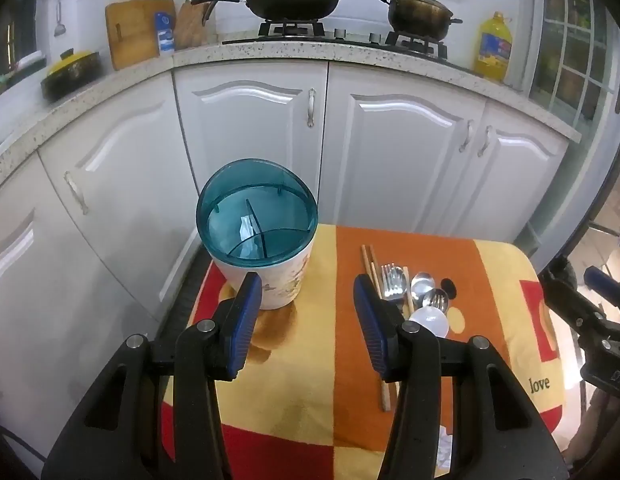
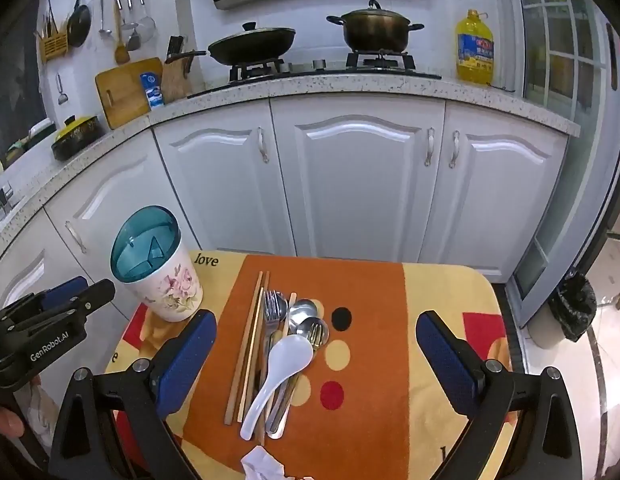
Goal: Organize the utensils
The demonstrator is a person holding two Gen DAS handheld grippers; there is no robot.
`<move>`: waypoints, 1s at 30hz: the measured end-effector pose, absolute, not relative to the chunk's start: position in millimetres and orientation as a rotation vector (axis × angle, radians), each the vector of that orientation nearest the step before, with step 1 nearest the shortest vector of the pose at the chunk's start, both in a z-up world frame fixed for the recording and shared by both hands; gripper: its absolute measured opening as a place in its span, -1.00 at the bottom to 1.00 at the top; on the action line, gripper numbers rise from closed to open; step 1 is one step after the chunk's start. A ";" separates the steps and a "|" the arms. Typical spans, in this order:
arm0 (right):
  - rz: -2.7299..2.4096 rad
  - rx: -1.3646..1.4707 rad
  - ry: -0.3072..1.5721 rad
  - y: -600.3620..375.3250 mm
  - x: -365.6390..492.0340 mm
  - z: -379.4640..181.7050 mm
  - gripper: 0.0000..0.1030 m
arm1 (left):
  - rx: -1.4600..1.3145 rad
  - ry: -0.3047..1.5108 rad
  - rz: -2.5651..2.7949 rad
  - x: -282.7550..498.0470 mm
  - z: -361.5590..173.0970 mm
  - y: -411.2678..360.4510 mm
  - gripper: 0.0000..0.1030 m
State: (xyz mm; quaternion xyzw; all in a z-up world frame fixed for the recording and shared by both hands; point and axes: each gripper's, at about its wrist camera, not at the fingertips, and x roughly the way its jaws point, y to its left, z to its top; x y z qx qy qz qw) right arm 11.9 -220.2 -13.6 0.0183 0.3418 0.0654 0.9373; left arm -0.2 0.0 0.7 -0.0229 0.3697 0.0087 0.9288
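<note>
The left gripper (image 1: 305, 320) hangs over the near left part of a small table, jaws spread wide with nothing between them. Its left finger sits just in front of the utensil holder (image 1: 265, 264), a white flowered cup with a teal divided lid, which stands at the table's far left corner. The right gripper (image 2: 316, 360) is also spread wide and empty, its blue pads (image 2: 185, 360) framing the pile of cutlery from above.

The right view shows the pile whole: wooden chopsticks (image 2: 249, 344) along the left, forks (image 2: 273, 312) beside them, two steel spoons (image 2: 303, 312) overlapping to the right, and a white plastic spoon (image 2: 283, 364) lying across the top, all on the orange stripe of the patterned cloth (image 2: 374, 360) near the table's middle. The left view hides much of this behind its right finger; only the far ends of the chopsticks (image 1: 370, 260) and the spoon bowls show. The right view alone shows crumpled white paper (image 2: 261, 466) at the near edge and the flower print on the holder (image 2: 165, 276).

Beyond the table stand white cabinets (image 2: 350, 184), a speckled worktop (image 2: 310, 84) with a covered pan (image 2: 251, 44), a pot (image 2: 376, 30), a yellow oil bottle (image 2: 474, 48) and a cutting board (image 2: 123, 92).
</note>
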 end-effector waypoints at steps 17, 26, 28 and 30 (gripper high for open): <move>0.145 0.016 0.671 -211.9 8.7 -5.8 0.94 | -0.059 0.759 0.003 0.7 2.8 -5.2 -0.08; 0.149 -0.003 0.688 -206.2 11.4 -9.6 0.94 | -0.044 0.756 0.007 1.5 -1.4 -4.9 -0.08; 0.152 -0.010 0.691 -205.0 11.5 -10.3 0.94 | -0.052 0.765 0.001 1.7 -2.2 -4.9 -0.08; 0.153 -0.014 0.693 -204.8 12.5 -10.9 0.94 | -0.055 0.769 0.000 1.9 -2.9 -5.2 -0.08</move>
